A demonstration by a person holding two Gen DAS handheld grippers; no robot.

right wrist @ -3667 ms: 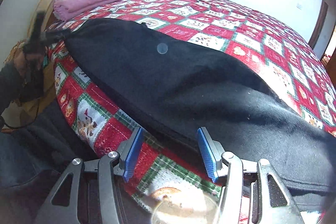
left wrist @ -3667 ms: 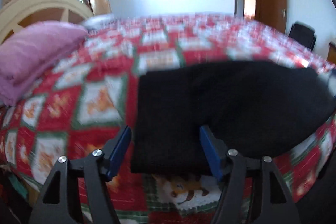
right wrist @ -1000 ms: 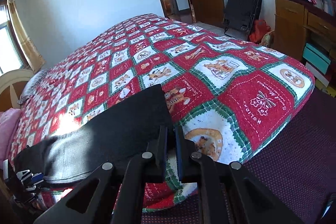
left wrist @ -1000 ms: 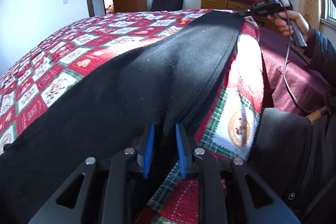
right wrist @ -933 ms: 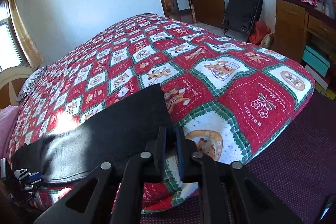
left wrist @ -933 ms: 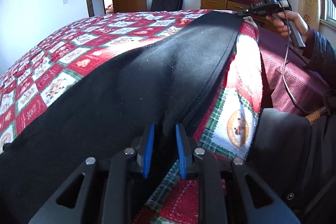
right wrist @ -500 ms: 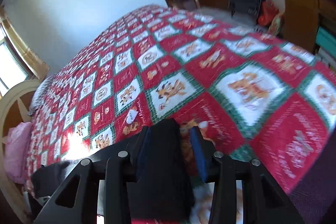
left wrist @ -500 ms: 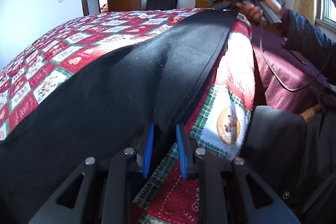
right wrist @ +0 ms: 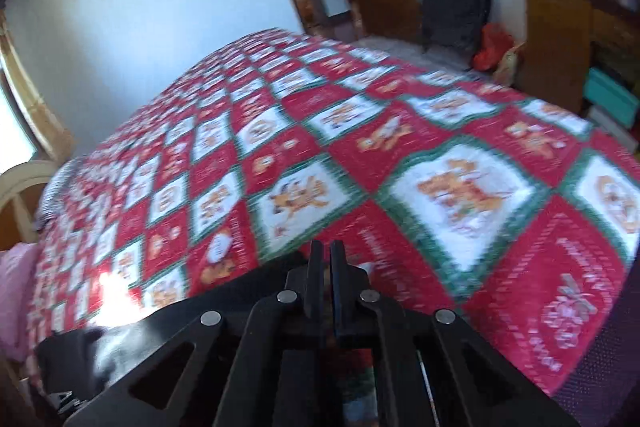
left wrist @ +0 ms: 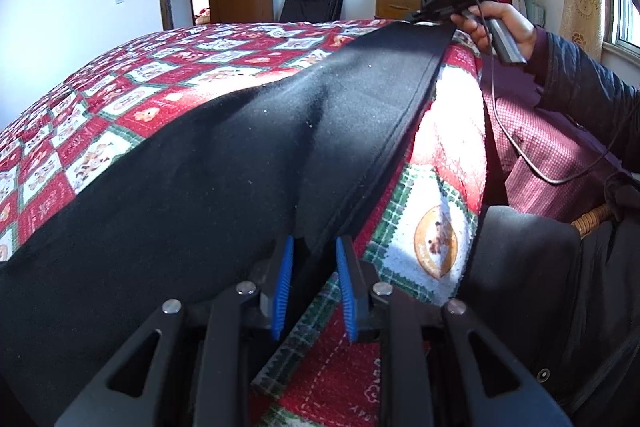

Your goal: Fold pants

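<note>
The black pants (left wrist: 208, 163) lie stretched lengthwise along the near edge of the bed, over the red, white and green patchwork quilt (left wrist: 132, 83), running from the lower left of the left wrist view up to the upper right. The left gripper (left wrist: 314, 285), at the bottom centre of that view, stands narrow with its blue pads (left wrist: 283, 287) closed on the seamed edge of the pants at one end. At the far end, upper right of the same view, the right gripper (left wrist: 430, 17) sits at the other end of the garment, carried by the person's hand (left wrist: 504, 27). In the right wrist view, which is blurred, the right gripper (right wrist: 326, 263) shows its jaws drawn almost together after just closing, and black cloth (right wrist: 240, 291) lies right under and beside the tips at lower centre; whether the cloth is actually pinched between them I cannot tell from that frame, though the taut line of the pants suggests it is. The step in hand appears to be securing both ends before the first fold. The next move probably calls for lifting one end clear of the quilt and carrying it over to meet the other, keeping both grips firm and the edges aligned so the layers land flat.
</note>
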